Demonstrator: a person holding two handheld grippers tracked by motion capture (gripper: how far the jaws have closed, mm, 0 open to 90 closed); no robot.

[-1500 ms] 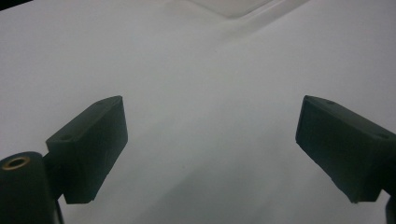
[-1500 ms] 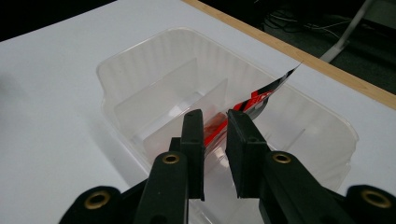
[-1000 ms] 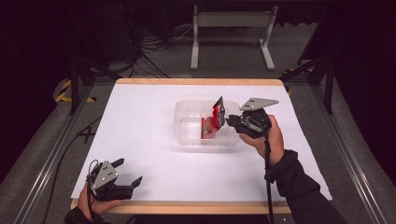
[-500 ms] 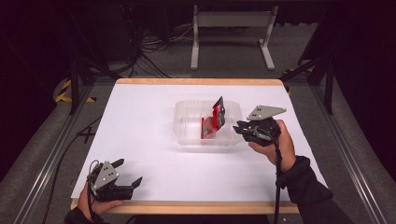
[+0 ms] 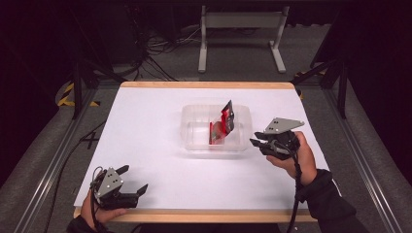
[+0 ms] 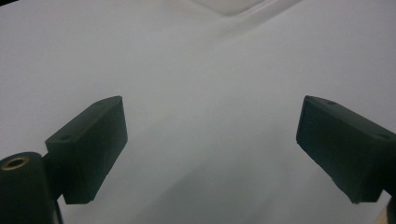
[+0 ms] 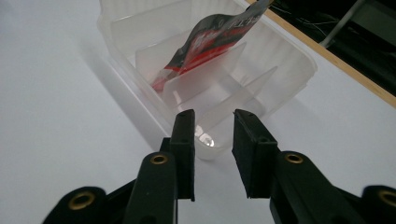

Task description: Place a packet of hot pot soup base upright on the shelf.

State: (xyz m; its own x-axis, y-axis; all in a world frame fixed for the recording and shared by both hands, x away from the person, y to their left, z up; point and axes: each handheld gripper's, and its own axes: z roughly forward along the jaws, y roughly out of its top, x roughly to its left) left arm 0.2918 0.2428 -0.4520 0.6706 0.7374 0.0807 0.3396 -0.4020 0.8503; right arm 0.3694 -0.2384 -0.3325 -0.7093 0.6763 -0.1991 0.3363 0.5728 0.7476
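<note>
Two grippers, one container: inspection by view.
High view, container: clear plastic tray [image 5: 194, 128] sits at mid-table on the white table [image 5: 145, 126], divided into compartments.
High view, contents: red and black packet [image 5: 222, 125] stands tilted in the tray, its top corner above the rim, leaning near the middle divider.
High view, right gripper [image 5: 256, 141]: just beside the tray's right end, not touching it, pointing at it.
High view, left gripper [image 5: 131, 179]: near the table's front-left corner, well apart from the tray.
Left gripper view, jaws: wide apart, nothing between them, bare white surface beneath.
Right gripper view, jaws: a narrow gap between them, holding nothing; tray corner directly ahead.
Right gripper view, contents: packet [image 7: 212, 42] leans on a divider; the nearer compartments appear empty.
Step in hand, judged: packet placed, right gripper clear of the tray.
Advice: keep the jaws off the tray wall and move level, as the light tray could slide and the packet tip.
</note>
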